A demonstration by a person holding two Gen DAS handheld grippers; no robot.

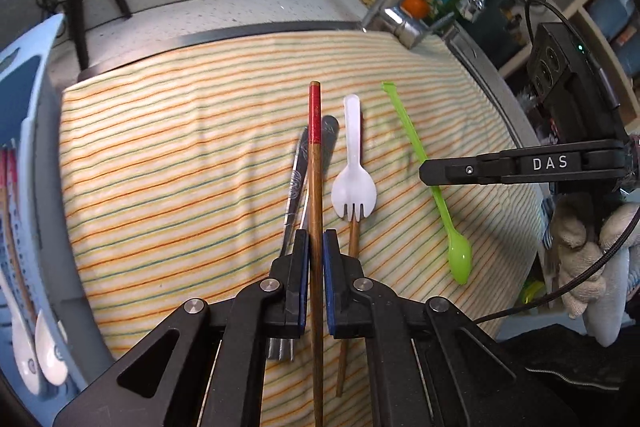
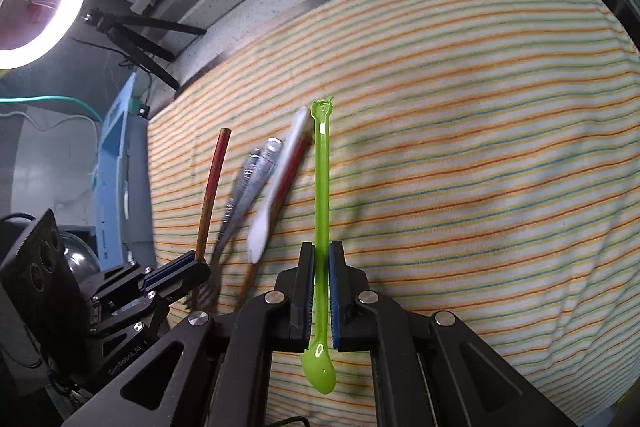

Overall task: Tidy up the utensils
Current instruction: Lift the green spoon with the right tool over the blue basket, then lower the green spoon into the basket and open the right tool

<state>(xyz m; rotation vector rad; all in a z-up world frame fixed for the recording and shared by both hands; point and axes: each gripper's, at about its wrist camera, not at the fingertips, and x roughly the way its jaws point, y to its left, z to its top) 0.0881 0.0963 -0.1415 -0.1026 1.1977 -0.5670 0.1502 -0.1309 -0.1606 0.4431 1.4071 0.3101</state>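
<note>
Striped cloth (image 1: 180,155); left gripper (image 1: 315,239) clamping chopstick (image 1: 316,187), right gripper (image 2: 321,251) clamping green spoon (image 2: 321,187), probably for sorting.

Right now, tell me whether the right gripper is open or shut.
Shut on the green spoon: the right gripper's blue pads clamp its handle on both sides.

My red-tipped chopstick (image 1: 316,187) lies just left of the white spork (image 1: 353,183); green spoon (image 2: 321,211) right of it.
</note>
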